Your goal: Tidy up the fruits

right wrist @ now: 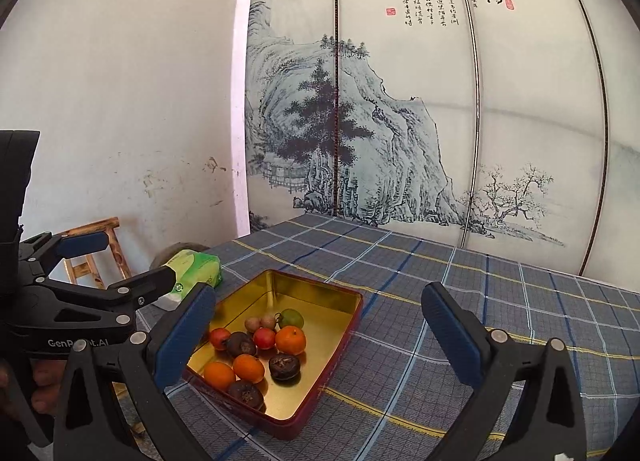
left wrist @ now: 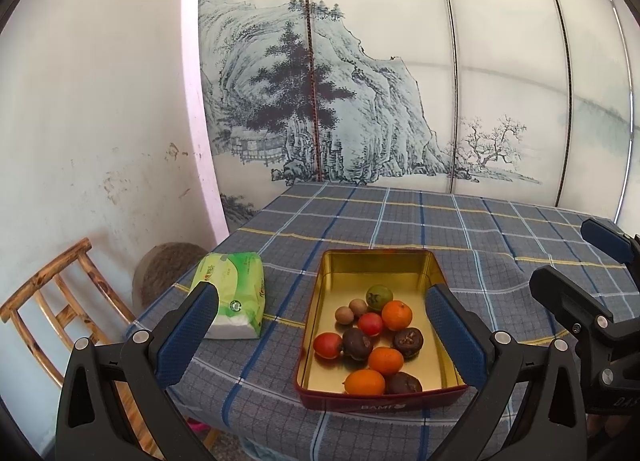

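A gold-lined red tin tray sits on the plaid tablecloth and holds several fruits: oranges, red ones, dark brown ones, a green one and two small tan ones. The tray and fruits also show in the right wrist view. My left gripper is open and empty, hovering above the tray's near end. My right gripper is open and empty, above the tray's right side.
A green tissue pack lies left of the tray near the table's left edge. A wooden stool stands beyond that edge by the white wall. A painted screen backs the table. The plaid cloth stretches right of the tray.
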Motion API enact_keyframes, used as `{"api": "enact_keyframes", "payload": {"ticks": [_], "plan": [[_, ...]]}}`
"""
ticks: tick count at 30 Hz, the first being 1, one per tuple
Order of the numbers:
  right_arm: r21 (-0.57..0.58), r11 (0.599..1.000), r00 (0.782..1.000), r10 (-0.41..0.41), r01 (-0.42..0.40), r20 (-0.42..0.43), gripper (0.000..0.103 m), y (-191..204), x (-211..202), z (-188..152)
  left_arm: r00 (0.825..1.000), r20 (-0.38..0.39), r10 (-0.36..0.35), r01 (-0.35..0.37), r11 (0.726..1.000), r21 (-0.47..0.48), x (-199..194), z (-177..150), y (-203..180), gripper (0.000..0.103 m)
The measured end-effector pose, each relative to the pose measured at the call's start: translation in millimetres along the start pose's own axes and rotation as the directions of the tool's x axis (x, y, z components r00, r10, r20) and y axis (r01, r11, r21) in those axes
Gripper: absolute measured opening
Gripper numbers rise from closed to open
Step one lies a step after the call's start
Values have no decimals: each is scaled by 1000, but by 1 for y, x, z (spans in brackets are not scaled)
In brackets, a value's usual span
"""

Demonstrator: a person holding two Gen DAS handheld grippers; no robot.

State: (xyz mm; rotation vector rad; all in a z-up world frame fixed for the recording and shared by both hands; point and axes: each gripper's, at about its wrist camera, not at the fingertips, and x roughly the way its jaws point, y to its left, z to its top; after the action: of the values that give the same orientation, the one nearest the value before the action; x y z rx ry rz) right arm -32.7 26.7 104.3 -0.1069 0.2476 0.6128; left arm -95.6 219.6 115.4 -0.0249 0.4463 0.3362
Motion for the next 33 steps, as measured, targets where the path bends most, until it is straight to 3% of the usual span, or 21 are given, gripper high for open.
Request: {"api": "enact_keyframes", "payload": {"ticks": [33], "plan": [[-1,1000,1000,2,-2,-1,102,3,1,0,1000,-7,5,-5,1000,-8,0,-1,0,103]]}}
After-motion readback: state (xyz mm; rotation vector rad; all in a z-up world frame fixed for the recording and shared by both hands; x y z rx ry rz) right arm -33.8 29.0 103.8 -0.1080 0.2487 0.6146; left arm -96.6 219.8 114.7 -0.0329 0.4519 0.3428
